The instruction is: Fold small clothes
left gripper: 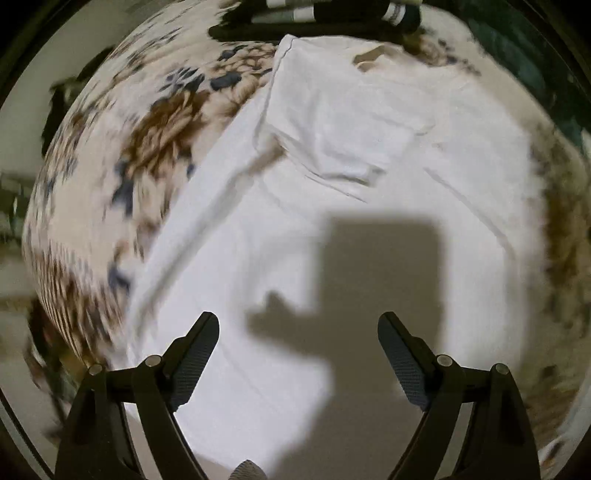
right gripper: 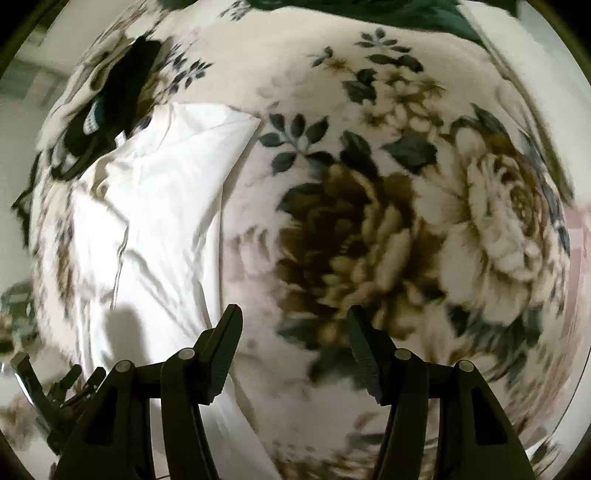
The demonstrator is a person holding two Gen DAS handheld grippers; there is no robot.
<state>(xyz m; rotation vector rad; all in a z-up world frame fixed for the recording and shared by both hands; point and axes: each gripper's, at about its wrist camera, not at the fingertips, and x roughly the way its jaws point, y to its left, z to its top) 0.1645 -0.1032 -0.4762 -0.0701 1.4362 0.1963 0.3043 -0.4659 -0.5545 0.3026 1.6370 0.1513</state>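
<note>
Left wrist view: the left gripper (left gripper: 297,325) points down with its two black ribbed fingers (left gripper: 195,358) spread wide and nothing between them. Below the gap lies the white cotton garment (left gripper: 332,177), spread flat with a few creases and a folded-over flap in its upper part. A blocky shadow falls across the white cloth just ahead of the fingertips. The garment rests on a cream fleece blanket printed with brown flowers and dark leaves (left gripper: 159,140), which shows along the garment's left and right edges. At the garment's far end sits a pile of dark clothes with pale stripes (left gripper: 332,14), touching or just overlapping the white cloth.

In the right wrist view, the right gripper (right gripper: 293,328) also holds its black fingers (right gripper: 221,354) apart, empty, over the flowered blanket (right gripper: 369,229) just to the right of the garment (right gripper: 159,206). The dark clothes (right gripper: 122,88) lie at the garment's far left corner. The other gripper's tip (right gripper: 44,384) shows by the garment's near edge.
</note>
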